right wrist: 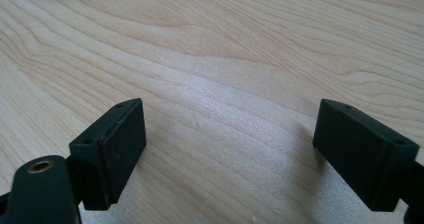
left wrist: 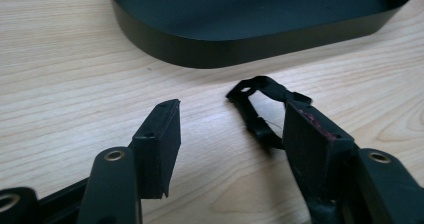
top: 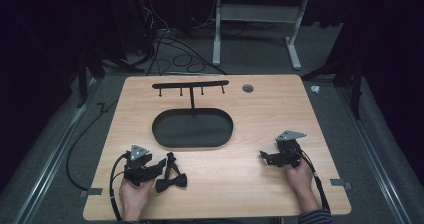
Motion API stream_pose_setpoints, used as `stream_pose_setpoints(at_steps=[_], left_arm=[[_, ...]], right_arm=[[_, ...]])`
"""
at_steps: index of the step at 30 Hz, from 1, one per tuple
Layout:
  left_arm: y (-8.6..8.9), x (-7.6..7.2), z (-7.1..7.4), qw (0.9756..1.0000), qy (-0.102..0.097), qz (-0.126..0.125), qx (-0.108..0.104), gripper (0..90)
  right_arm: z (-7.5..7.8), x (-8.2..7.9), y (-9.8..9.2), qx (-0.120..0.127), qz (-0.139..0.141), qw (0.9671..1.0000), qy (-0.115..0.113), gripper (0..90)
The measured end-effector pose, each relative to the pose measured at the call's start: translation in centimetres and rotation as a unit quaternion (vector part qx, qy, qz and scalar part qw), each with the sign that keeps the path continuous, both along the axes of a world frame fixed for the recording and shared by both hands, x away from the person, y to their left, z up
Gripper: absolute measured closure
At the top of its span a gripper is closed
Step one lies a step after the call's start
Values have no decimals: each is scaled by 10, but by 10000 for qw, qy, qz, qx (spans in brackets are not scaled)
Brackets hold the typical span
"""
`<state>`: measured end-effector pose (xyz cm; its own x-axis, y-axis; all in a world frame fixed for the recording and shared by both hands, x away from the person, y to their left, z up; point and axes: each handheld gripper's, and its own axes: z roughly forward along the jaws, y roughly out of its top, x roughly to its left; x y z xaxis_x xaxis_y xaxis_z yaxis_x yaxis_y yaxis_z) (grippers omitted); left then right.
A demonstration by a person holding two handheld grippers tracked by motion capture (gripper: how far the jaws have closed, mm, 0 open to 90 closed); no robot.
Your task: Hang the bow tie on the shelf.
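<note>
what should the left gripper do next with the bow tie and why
Probably ease the left gripper a little to its right and forward, then close on the strap. Its fingers stand open and empty on the table, and the strap loop lies just ahead of the right-hand finger rather than between the two. The bow tie lies flat beside the gripper, short of the tray.

Bench point(top: 260, 109): pale wood-grain top, smooth, with a soft sheen seen in the right gripper view.
Tray point(left wrist: 240, 46): black, thin-walled, looks like painted metal; matt, smooth.
Hook rack point(top: 190, 85): black bar on a thin post, far side of the tray; matt finish.
Bow tie point(top: 171, 182): black cloth, dull; its strap point(left wrist: 260, 104) looks woven.
Left tongs point(left wrist: 230, 134): black matt plastic, brass-coloured inserts.
Right tongs point(right wrist: 230, 149): same matt black plastic.
</note>
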<state>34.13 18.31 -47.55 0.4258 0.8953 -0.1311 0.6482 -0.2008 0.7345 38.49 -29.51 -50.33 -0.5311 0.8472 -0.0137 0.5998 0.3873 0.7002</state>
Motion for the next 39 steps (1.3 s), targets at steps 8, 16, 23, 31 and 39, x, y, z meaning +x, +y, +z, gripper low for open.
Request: stream_pose_setpoints(at_steps=[8, 16, 23, 31, 39], left_arm=[[-8, -2, -4, 9998, 115, -129, -22, 439], [-14, -5, -10, 9994, 243, -223, 84, 483], [-18, -4, -18, 9982, 360, -297, 381, 592], [-23, -5, -18, 9963, 180, -350, 768, 719], [-25, -4, -19, 9964, 159, -421, 713, 891]], right_arm=[[0, 0, 0, -1, -1, 10000, 0, 144], [0, 0, 0, -1, -1, 10000, 0, 144], [0, 0, 0, -1, -2, 10000, 0, 144], [0, 0, 0, 0, -2, 10000, 0, 144], [0, 0, 0, 0, -2, 10000, -1, 144]])
